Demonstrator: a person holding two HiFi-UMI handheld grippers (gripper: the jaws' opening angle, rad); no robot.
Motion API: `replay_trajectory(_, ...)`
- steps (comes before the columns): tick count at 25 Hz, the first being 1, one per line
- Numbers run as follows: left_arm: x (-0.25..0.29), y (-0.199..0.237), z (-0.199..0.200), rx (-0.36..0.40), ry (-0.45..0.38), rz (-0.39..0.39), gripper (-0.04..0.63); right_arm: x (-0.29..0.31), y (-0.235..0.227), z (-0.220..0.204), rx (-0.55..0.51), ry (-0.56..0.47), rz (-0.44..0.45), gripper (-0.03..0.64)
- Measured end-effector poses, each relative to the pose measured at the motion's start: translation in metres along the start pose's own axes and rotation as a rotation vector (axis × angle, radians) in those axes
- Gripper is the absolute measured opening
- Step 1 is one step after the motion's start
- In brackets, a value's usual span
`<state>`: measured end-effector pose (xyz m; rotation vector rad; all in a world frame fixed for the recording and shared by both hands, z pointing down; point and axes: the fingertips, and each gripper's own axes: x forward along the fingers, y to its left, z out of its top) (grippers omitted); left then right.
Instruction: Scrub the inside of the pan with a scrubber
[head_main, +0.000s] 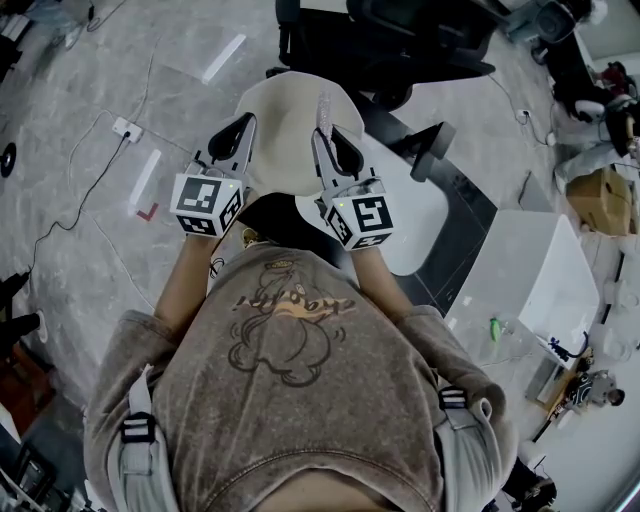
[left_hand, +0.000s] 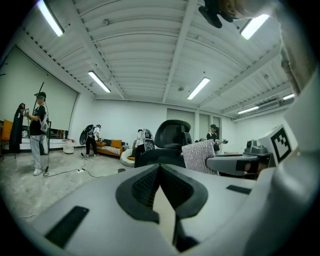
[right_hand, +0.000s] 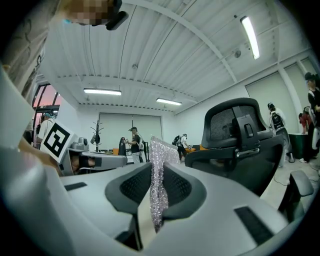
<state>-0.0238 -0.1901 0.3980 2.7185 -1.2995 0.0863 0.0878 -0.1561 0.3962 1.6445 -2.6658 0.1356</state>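
Observation:
A silver glittery scrubber (right_hand: 159, 150) is pinched flat between the jaws of my right gripper (right_hand: 156, 172) and sticks out past their tips. In the head view the scrubber (head_main: 323, 110) points forward from the right gripper (head_main: 331, 138), which is held up in front of the person's chest. My left gripper (head_main: 243, 128) is held level beside it, shut with nothing between its jaws. In the left gripper view the left gripper (left_hand: 160, 169) shows closed jaws, and the scrubber (left_hand: 199, 156) and right gripper (left_hand: 235, 164) show at the right. No pan is in any view.
A black office chair (head_main: 400, 40) stands ahead, close to the right gripper (right_hand: 240, 135). A cream rounded seat or top (head_main: 285, 110) lies under the grippers. A white table (head_main: 530, 270) and a cardboard box (head_main: 598, 200) are at the right. Cables cross the floor (head_main: 90, 150). People stand around the room.

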Motion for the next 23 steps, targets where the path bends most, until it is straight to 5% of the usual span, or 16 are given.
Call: replay_trajectory(23, 0.000, -0.002, -0.011, -0.021, 0.040, 0.016, 0.018, -0.003, 0.003, -0.001, -0.010, 0.014, 0.007, 0.083)
